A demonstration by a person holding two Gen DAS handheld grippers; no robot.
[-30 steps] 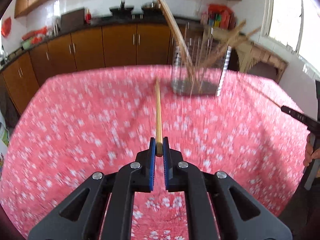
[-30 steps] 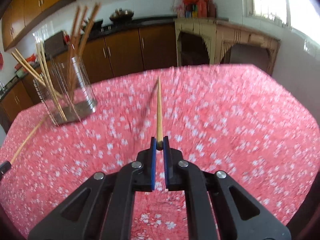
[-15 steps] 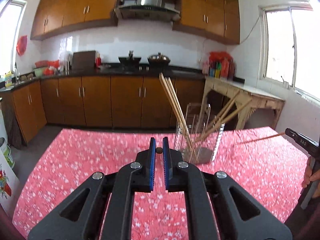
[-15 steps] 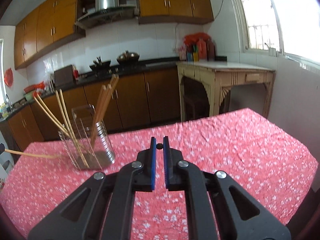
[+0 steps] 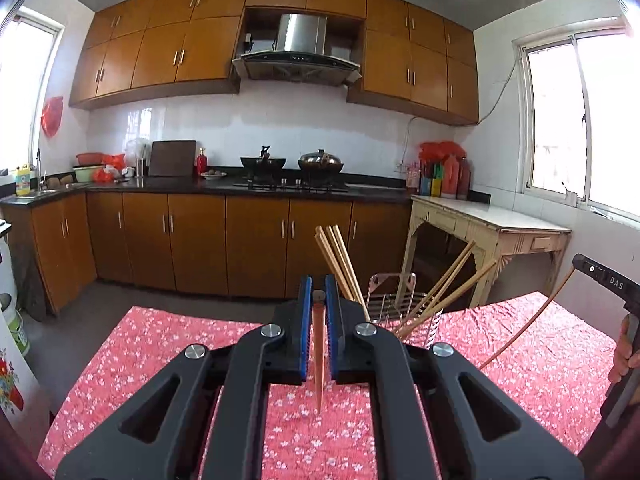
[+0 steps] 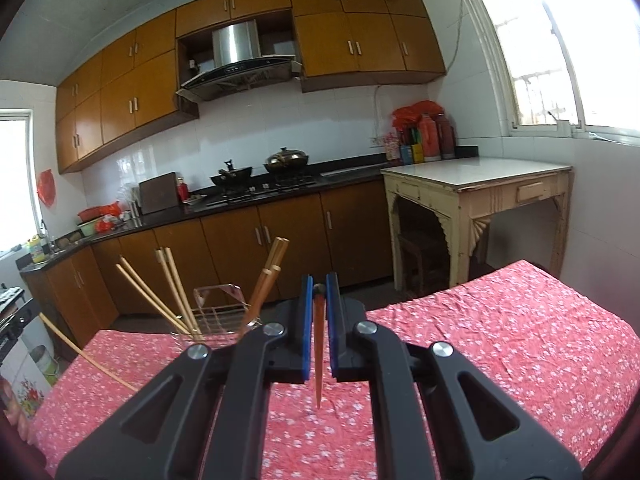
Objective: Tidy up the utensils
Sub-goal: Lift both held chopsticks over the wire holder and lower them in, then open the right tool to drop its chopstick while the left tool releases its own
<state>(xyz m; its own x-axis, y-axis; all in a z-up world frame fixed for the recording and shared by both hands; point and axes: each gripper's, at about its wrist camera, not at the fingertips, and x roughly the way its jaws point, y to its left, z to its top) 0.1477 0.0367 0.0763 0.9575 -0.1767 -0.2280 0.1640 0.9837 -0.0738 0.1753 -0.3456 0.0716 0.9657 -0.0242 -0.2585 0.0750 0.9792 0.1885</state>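
Note:
My left gripper [image 5: 319, 292] is shut on the thick end of a wooden chopstick [image 5: 319, 356], which hangs tip down over the red floral table [image 5: 168, 344]. My right gripper [image 6: 319, 288] is shut the same way on a second chopstick [image 6: 318, 356]. A wire utensil holder [image 5: 400, 304] with several chopsticks stands at the table's far edge, just right of the left jaws. In the right wrist view the holder [image 6: 218, 314] is ahead and to the left. The right-hand chopstick [image 5: 524, 328] also slants in from the right edge of the left wrist view.
A person's hand [image 5: 624, 360] grips the right tool at the edge of the left wrist view. Beyond the table are brown kitchen cabinets [image 5: 256, 240], a stove with pots [image 5: 296, 172] and a cream side table [image 6: 476, 184] under a window.
Both grippers have risen and tilted up, so the views swing from the tablecloth to the kitchen. The held chopsticks, first pointing forward over the table, now hang tip down.

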